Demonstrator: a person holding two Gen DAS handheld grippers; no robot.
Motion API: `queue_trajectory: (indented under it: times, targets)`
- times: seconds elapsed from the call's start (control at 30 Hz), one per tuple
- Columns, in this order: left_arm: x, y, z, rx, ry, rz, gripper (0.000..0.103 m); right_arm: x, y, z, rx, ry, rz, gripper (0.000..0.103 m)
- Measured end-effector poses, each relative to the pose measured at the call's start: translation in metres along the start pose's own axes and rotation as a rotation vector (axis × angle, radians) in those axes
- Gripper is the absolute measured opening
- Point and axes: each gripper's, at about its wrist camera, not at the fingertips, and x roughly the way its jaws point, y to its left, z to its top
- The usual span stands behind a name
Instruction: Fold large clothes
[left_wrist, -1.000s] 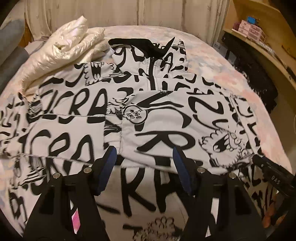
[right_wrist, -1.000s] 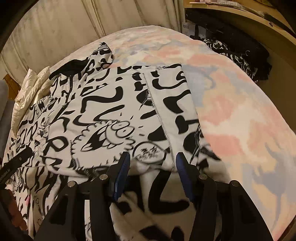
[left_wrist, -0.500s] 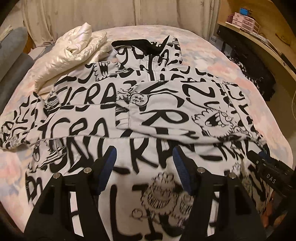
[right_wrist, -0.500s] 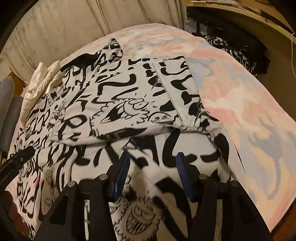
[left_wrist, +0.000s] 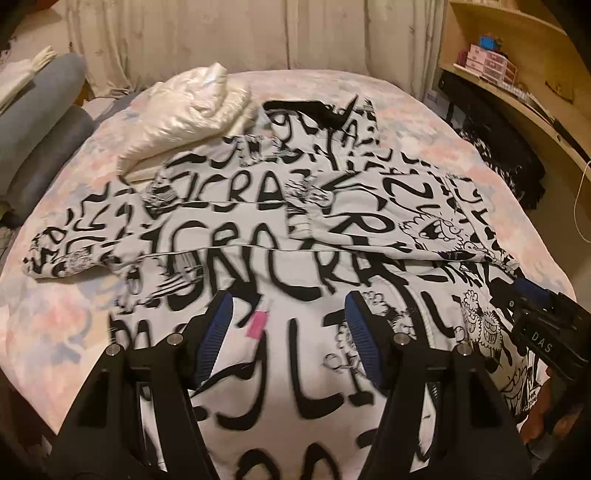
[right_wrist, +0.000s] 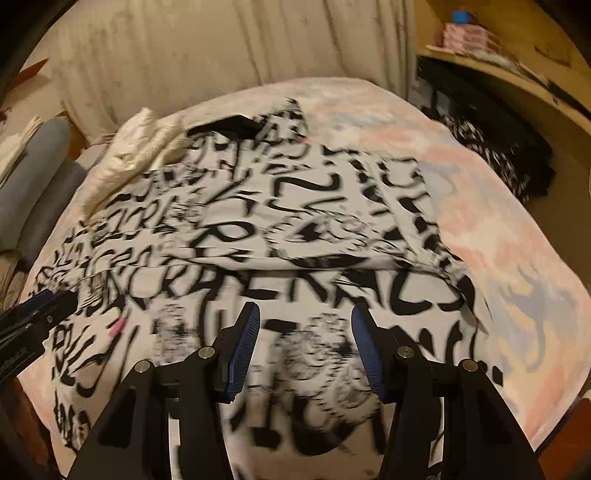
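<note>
A large white hoodie (left_wrist: 280, 236) with black graffiti lettering and cartoon faces is spread flat on the bed (left_wrist: 66, 317), which is covered in a pastel pink-and-blue sheet. Its long axis runs from the near edge of the bed toward the curtain (left_wrist: 221, 37); the black-lined hood (left_wrist: 314, 109) points at the curtain. Both sleeves are folded across the chest, crosswise to the long axis, and 1 cuff (left_wrist: 48, 254) sticks out at the left. A small pink tag (left_wrist: 258, 325) is seen on the lower body. A cream puffer jacket (left_wrist: 184, 110) is bunched beside the hood, touching the hoodie's left shoulder. Pink boxes (left_wrist: 487, 62) are stacked on a wooden shelf (left_wrist: 517, 92) right of the bed.

The left gripper (left_wrist: 288, 332) is held above the hoodie's lower body, jaws wide, nothing between the blue pads. The right gripper (right_wrist: 303, 343) is likewise over the hem area, jaws apart and holding nothing; that view is blurred.
</note>
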Motion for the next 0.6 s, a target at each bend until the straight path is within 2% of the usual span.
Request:
queue_trajectory:
  times: [0.07,0.17,0.37,0.47,0.53,0.6]
  targets:
    - [-0.012,0.015,-0.003,-0.011,-0.015,0.011,0.060,-0.012,0.020,0.000,-0.024,-0.017,0.019,0.053]
    - [-0.027,0.039,-0.005,-0.015,-0.035,0.041,0.060,-0.025,0.051,0.001,-0.064,-0.037,0.050,0.059]
    - [-0.051,0.103,-0.004,-0.052,-0.060,0.116,0.060,-0.045,0.122,0.004,-0.170,-0.072,0.109,0.059]
    - [-0.058,0.144,-0.007,-0.102,-0.067,0.151,0.060,-0.055,0.160,0.008,-0.216,-0.109,0.147,0.059]
    - [-0.060,0.170,-0.009,-0.146,-0.065,0.149,0.060,-0.061,0.185,0.012,-0.244,-0.141,0.168,0.059]
    - [-0.059,0.197,-0.012,-0.190,-0.065,0.102,0.061,-0.065,0.212,0.016,-0.269,-0.168,0.182,0.059]
